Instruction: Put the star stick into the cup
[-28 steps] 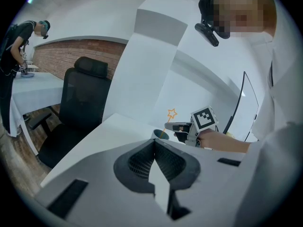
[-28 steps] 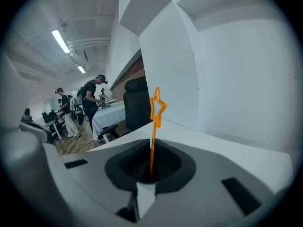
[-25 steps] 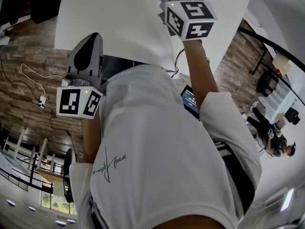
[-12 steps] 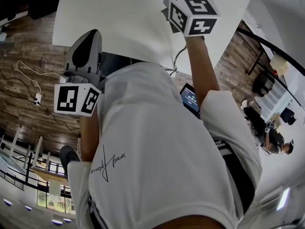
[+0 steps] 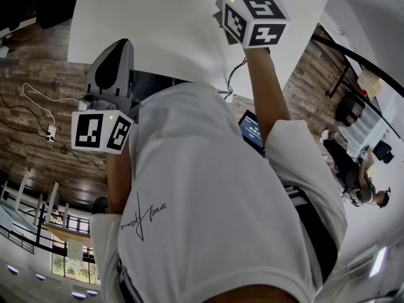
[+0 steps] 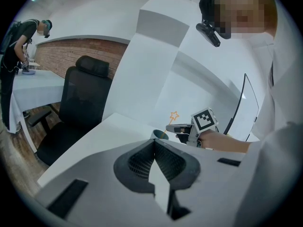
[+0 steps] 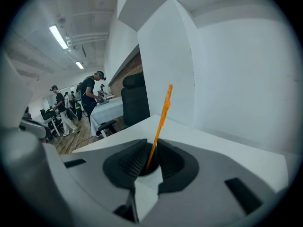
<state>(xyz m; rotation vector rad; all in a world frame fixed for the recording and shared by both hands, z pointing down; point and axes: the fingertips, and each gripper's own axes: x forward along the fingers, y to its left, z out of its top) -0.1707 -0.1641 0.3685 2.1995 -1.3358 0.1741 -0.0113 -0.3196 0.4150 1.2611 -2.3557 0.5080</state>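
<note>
Two grippers are at a white table (image 6: 106, 131), and the job looks all but done. The star stick (image 6: 173, 116) stands tilted with its lower end down in the cup (image 6: 159, 135), the star well above the rim, as the left gripper view shows. The cup sits on the table near its edge.

Around the stick's orange shaft is the right gripper (image 7: 151, 145). Its jaws have just been opening and now stand slightly apart. The shaft rises between them with a sliver of gap on either side, so neither pad presses on it. From the side, the left gripper view shows this gripper reaching in level with the cup, its marker cube (image 6: 204, 120) just behind the jaws and a bare hand (image 6: 222, 141) on the grip.

Held back from the cup is the left gripper (image 6: 154, 142), with its jaws pressed together and nothing between them.

From above, the head view takes in the person's white shirt (image 5: 208, 201), both marker cubes and a wood floor (image 5: 38, 87) beside the table. A black office chair (image 6: 80, 103) stands at the table's far side. Beyond it, another person (image 6: 14, 46) bends over a cloth-covered table (image 6: 33, 86).
</note>
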